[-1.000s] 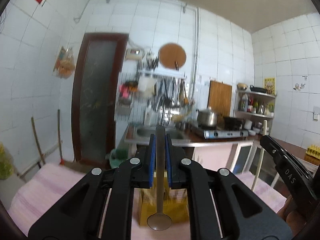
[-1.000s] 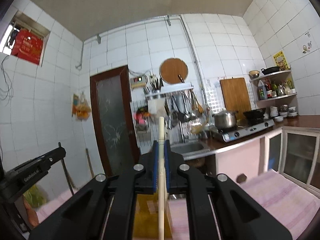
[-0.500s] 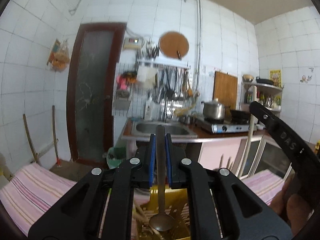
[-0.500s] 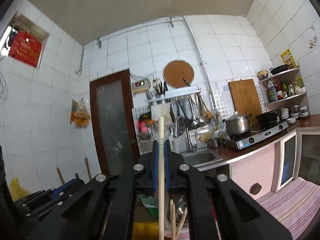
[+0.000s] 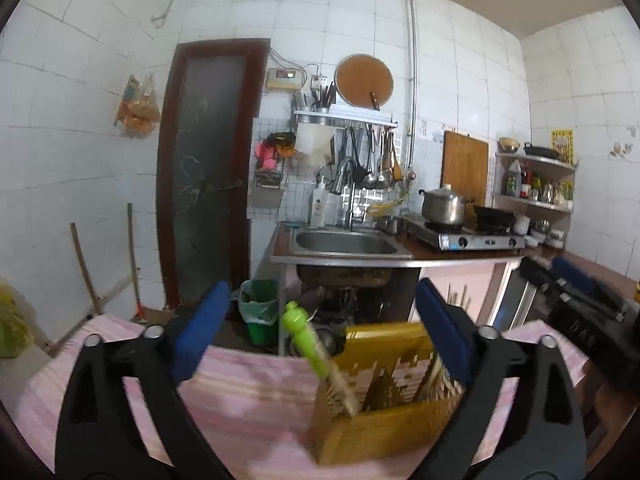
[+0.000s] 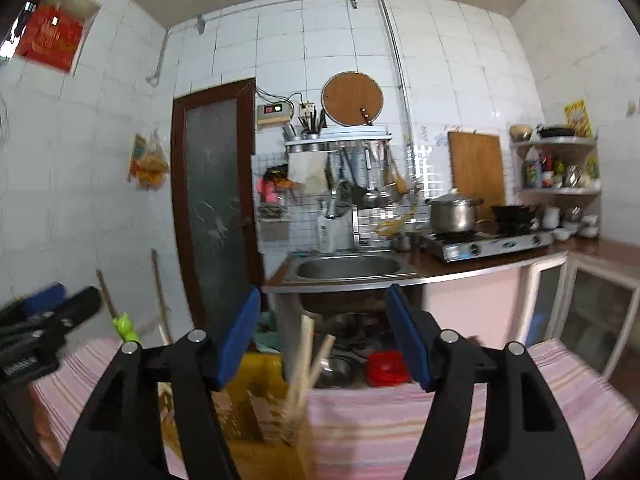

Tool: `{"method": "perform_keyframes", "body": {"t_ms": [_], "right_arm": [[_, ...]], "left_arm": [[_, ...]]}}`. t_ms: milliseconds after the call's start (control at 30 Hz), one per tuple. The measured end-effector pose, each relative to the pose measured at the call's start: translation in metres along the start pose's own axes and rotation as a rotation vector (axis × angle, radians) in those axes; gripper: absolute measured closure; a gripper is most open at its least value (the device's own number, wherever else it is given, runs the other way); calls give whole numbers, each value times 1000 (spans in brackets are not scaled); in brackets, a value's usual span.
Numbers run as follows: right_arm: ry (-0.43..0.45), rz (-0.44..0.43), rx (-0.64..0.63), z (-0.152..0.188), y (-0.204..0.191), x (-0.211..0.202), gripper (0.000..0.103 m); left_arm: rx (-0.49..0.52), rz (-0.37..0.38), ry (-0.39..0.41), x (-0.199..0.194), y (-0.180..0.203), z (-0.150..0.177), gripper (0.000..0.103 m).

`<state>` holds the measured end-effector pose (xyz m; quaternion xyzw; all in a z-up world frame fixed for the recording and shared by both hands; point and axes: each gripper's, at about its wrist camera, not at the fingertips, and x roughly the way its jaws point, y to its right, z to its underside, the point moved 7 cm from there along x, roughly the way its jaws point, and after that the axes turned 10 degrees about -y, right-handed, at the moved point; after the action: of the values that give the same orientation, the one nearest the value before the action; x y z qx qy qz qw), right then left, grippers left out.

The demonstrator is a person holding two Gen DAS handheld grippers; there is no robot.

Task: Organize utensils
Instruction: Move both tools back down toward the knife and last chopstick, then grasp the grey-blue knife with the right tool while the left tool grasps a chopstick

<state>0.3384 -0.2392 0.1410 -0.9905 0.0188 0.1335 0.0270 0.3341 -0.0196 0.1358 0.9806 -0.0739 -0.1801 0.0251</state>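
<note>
Left gripper, right gripper — jaws just opened wide, both empty

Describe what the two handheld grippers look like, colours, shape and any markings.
Both match: the left gripper and the right gripper each have two broad matte black plastic arms with triangular cut-outs, silver round screw heads at the joints, and flat blue pads lining the inner finger faces. The left gripper's body, seen from the right wrist camera, carries small white lettering, too blurred to read.

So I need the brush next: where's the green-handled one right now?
In the left wrist view the green-handled brush leans in the yellow utensil holder, at its left end, on the pink striped cloth just right of centre.
</note>
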Motion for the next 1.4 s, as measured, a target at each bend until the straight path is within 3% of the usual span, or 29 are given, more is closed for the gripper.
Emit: {"method": "perform_keyframes", "body": {"t_ms": [67, 167, 367, 733, 933, 1233, 1267, 1333, 1400], "right_arm": [[-32, 37, -22, 3, 1, -20, 28], [-95, 65, -34, 18, 3, -46, 26], [-239, 119, -53, 77, -5, -83, 25], [-506, 169, 82, 196, -20, -105, 25], [-634, 224, 130, 242, -28, -113, 25], [-734, 261, 155, 275, -60, -136, 27], [-745, 264, 155, 278, -66, -138, 29], [-780, 259, 150, 283, -76, -138, 45], [-820, 259, 153, 290, -82, -137, 50]], "left_arm": [[6, -7, -31, -18, -8, 8, 5], [-4, -5, -101, -34, -21, 27, 5], [-10, -24, -219, -51, -48, 82, 5], [40, -13, -494, -45, -90, 190, 5], [129, -2, -556, -44, -89, 223, 5], [128, 74, -614, -46, -68, 240, 5], [135, 75, -610, -47, -65, 240, 5], [152, 76, -602, -51, -61, 240, 5], [162, 83, -598, -54, -57, 241, 5]]}}
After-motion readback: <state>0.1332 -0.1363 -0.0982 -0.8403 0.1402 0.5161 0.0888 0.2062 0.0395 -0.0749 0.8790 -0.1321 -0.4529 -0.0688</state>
